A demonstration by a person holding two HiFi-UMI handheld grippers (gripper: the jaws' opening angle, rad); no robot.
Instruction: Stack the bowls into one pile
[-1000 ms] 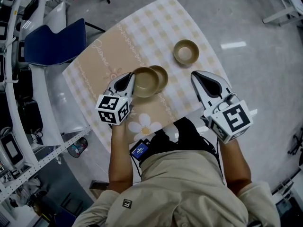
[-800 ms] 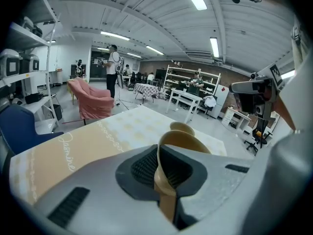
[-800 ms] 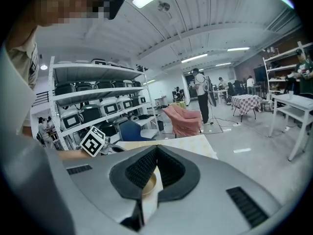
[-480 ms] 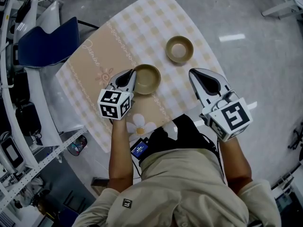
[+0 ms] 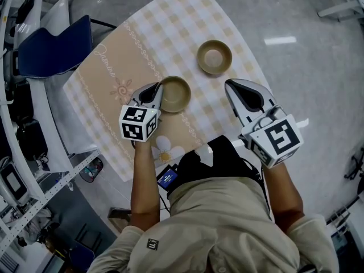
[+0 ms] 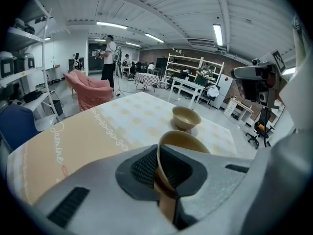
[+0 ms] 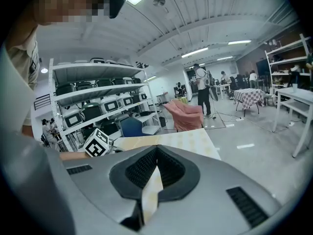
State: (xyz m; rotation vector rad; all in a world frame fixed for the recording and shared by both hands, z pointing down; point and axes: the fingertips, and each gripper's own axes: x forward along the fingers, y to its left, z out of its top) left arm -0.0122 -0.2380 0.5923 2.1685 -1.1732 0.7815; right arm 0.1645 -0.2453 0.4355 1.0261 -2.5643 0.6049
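Tan-glazed, the near bowl [image 5: 176, 95] is pinched at its rim by the left gripper [image 5: 156, 93], jaws tight on the wall for carrying. The second bowl [image 5: 214, 57] sits ahead-right. The right gripper [image 5: 233, 89] is closed, empty and out of the way.

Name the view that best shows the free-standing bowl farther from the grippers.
The head view: the free bowl appears whole from above, its rim and inside clear on the checked tablecloth. The left gripper view shows it small and side-on beyond the held bowl. The right gripper view misses it.
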